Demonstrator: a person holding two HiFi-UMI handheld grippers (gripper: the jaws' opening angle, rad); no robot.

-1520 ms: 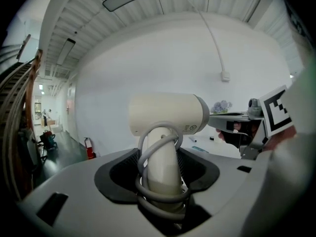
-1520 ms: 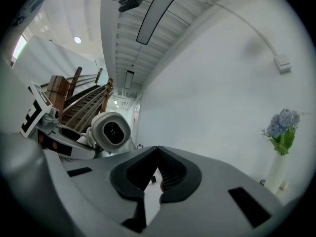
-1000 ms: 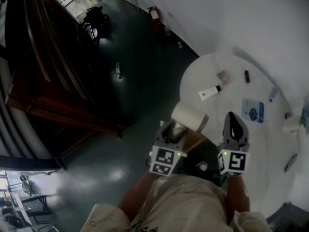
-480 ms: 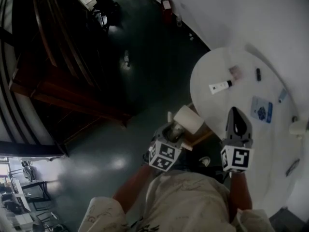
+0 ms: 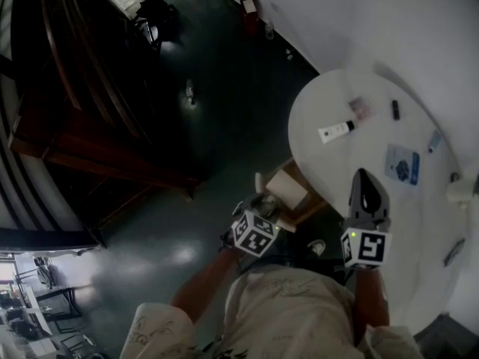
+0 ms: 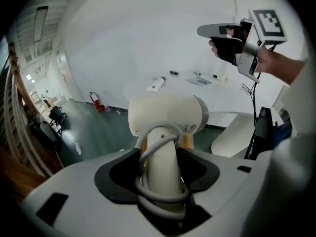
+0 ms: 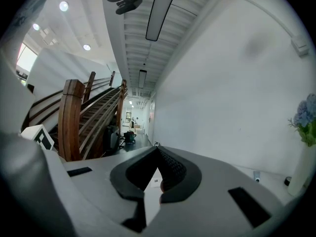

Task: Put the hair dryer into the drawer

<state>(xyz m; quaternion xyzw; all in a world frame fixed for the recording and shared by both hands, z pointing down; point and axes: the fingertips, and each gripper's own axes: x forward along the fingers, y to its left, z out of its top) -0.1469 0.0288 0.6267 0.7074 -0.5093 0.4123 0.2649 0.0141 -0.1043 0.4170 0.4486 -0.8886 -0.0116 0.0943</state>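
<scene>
- Hair dryer (image 6: 165,113): its cream handle, with the cord (image 6: 146,149) wound round it, is clenched between the two jaws of the left gripper (image 6: 160,169). The barrel sits crosswise just past the pads.
- Right gripper (image 7: 158,154): we see its jaws closed tip to tip on nothing. It is held apart from the left one and, in the head view, shows over the near part of the white round table (image 5: 352,163).
- From the head view we place the dryer in the air off the table's left rim, over a brown wooden edge (image 5: 310,206). Whether that edge is the drawer we cannot tell.
- Well beyond both grippers a white tube (image 5: 334,131) and a blue booklet (image 5: 402,163) lie on the table, with bare top between them and the near rim.
- Left of the dryer the dark floor (image 5: 209,126) runs open as far as the wooden staircase (image 5: 82,88). A white wall (image 5: 389,21) bounds the table's far side.
</scene>
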